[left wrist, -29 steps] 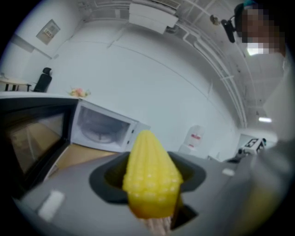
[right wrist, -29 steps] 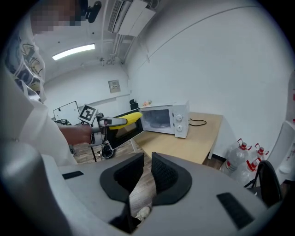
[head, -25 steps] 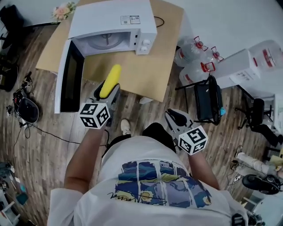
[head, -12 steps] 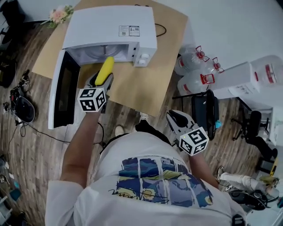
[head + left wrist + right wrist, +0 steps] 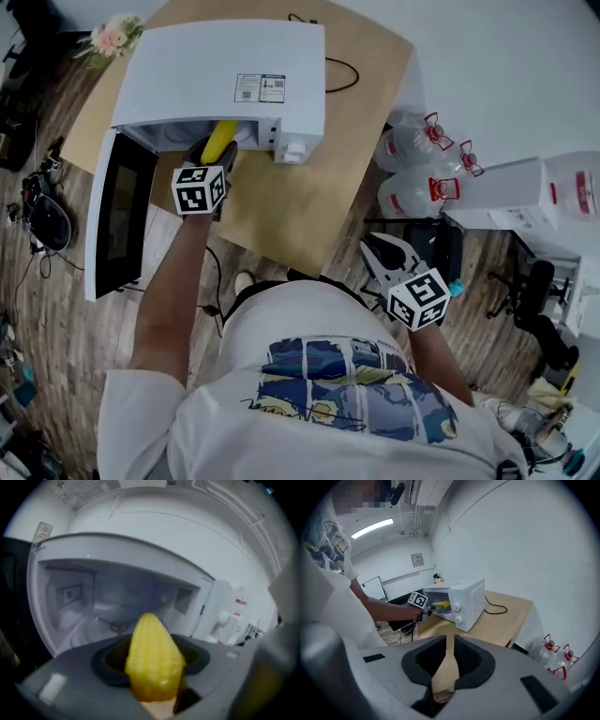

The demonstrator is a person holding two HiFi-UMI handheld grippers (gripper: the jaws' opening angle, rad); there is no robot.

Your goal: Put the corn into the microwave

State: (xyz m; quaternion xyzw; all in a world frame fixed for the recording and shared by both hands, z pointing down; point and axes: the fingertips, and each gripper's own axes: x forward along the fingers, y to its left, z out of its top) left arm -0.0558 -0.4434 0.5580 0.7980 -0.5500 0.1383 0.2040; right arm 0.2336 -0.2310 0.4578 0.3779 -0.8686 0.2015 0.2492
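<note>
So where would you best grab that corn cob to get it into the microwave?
By its thick end, coming from behind along its length, as the left tongs grip the corn. The cob tapers, so the wide end gives a firmer hold and the narrow tip stays free to enter the microwave first.

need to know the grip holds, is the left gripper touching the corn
Touching. The left gripper view shows the corn clamped between the jaws of the left gripper, tip pointing into the open microwave.
</note>
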